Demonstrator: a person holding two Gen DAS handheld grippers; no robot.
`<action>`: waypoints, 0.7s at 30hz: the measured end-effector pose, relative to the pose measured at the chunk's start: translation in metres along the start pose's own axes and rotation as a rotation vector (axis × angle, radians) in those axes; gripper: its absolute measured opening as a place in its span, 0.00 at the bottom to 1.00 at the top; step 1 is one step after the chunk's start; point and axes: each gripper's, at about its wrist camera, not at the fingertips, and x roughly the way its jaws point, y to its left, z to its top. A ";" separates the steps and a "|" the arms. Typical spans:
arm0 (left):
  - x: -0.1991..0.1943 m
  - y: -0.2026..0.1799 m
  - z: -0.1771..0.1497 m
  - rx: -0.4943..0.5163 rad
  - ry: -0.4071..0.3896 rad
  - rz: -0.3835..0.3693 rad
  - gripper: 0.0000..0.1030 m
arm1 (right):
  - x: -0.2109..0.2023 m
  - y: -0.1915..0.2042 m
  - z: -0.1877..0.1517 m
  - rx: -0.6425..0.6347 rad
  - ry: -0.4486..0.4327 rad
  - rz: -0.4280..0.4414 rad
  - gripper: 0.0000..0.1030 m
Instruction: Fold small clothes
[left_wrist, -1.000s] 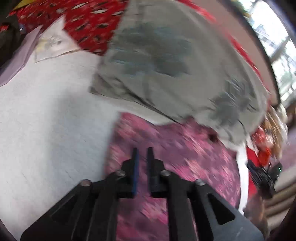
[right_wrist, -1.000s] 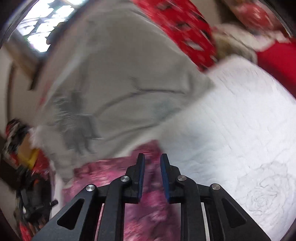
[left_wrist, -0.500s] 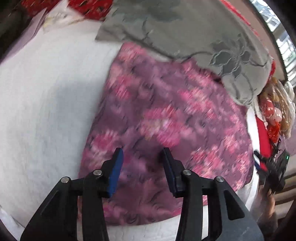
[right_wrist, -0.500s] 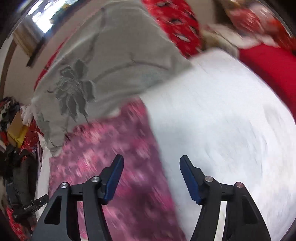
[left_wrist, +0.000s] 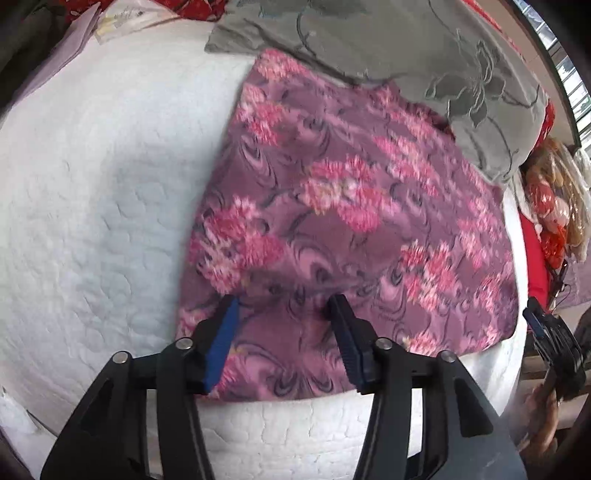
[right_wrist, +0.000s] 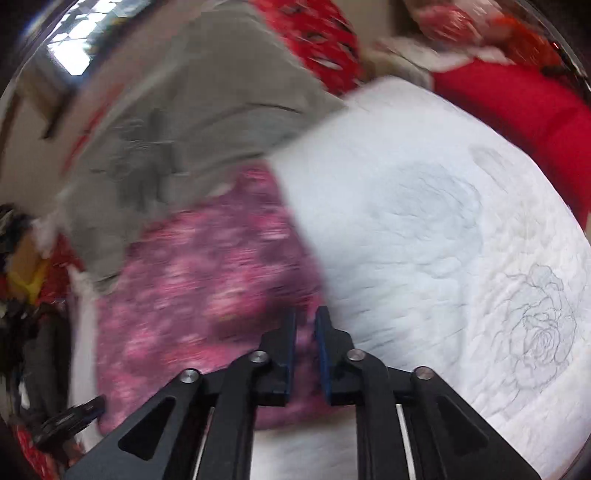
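A purple garment with pink flowers (left_wrist: 351, 192) lies spread flat on the white quilted bed (left_wrist: 103, 206). My left gripper (left_wrist: 282, 299) hovers over the garment's near part. Its jaws are opening and stand wide apart, with cloth below them and nothing pinched. In the right wrist view the same garment (right_wrist: 207, 280) is blurred. My right gripper (right_wrist: 306, 314) sits at its near right edge, where the cloth meets the quilt (right_wrist: 424, 240). These jaws are closing to a narrow slit. The blur hides whether cloth is caught between the pads.
A grey flowered cloth (left_wrist: 424, 55) lies behind the garment and overlaps its far edge. Red patterned bedding (right_wrist: 325, 40) and a red cushion (right_wrist: 535, 122) are beyond. Papers (left_wrist: 122, 18) sit at the far left and dolls (left_wrist: 554, 195) at the right. The bed's front edge runs just under the grippers.
Both grippers drew back toward the bed's near edge and more of the garment came into view, lying flat. The left jaws opened from nearly shut. The right jaws opened wide, then narrowed again.
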 end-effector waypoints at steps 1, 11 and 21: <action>0.001 -0.003 -0.002 0.016 -0.008 0.013 0.53 | 0.004 0.011 -0.008 -0.029 0.024 -0.017 0.45; 0.009 -0.025 -0.007 0.148 0.055 0.090 0.66 | 0.050 0.036 -0.052 -0.147 0.226 -0.352 0.68; 0.014 -0.026 -0.006 0.161 0.059 0.084 0.74 | 0.069 0.016 -0.032 -0.059 0.340 -0.376 1.00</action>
